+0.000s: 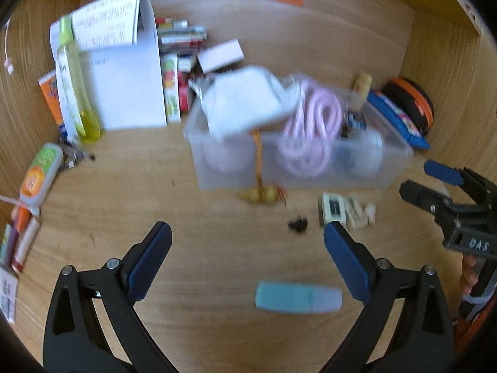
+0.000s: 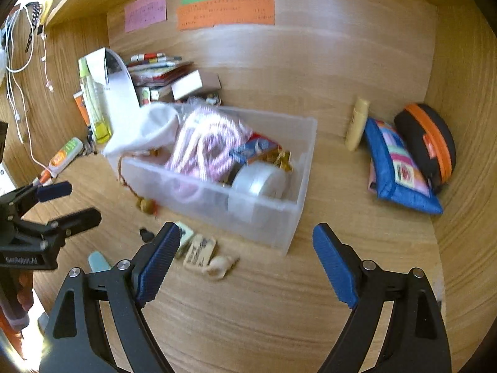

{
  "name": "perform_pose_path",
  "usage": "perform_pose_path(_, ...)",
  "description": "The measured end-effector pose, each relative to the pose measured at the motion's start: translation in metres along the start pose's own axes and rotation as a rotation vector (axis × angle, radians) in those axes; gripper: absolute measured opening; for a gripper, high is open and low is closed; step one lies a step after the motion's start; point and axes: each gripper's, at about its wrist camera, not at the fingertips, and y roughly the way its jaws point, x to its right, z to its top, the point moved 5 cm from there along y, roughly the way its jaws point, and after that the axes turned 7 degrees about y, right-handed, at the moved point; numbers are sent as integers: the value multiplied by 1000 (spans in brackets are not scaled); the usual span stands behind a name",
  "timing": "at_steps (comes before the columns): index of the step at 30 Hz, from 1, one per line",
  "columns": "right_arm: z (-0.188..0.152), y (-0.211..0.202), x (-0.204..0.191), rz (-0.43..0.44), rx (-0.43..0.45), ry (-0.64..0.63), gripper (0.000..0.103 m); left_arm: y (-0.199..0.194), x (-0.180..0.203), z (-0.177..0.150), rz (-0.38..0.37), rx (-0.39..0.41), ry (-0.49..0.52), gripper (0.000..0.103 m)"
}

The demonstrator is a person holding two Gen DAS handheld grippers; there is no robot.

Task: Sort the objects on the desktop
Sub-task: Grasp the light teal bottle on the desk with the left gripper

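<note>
Both your hand-held grippers, left (image 1: 247,239) and right (image 2: 247,242), gape empty over the wooden tabletop (image 1: 217,264), the clear plastic bin (image 2: 279,217) of pink striped cord (image 2: 205,143) just ahead.

Warm even light, motion blur, fisheye-bent edges.

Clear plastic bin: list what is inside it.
The clear plastic bin holds a white cloth, coiled pink cord, a tape roll, a colourful packet and something gold. Whatever lies beneath these is covered.
</note>
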Motion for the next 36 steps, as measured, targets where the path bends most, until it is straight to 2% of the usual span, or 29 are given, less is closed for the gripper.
perform_pose_path(13, -34, 14, 13, -12, -79, 19, 85, 9, 29, -46, -63, -113, 26, 100)
perform_pose_path(22, -44, 32, -2, 17, -147, -37, 84, 10, 39, -49, 0, -89, 88, 100)
perform_pose_path(25, -44, 36, -10, 15, -156, -73, 82, 9, 38, -48, 6, -84, 73, 100)
perform_pose_path(30, -43, 40, -16, 38, -174, -108, 68, 3, 28, -47, -21, -75, 9, 100)
perform_pose_path(36, -42, 45, -20, 64, -192, -126, 56, 2, 20, -49, 8, -67, 21, 99)
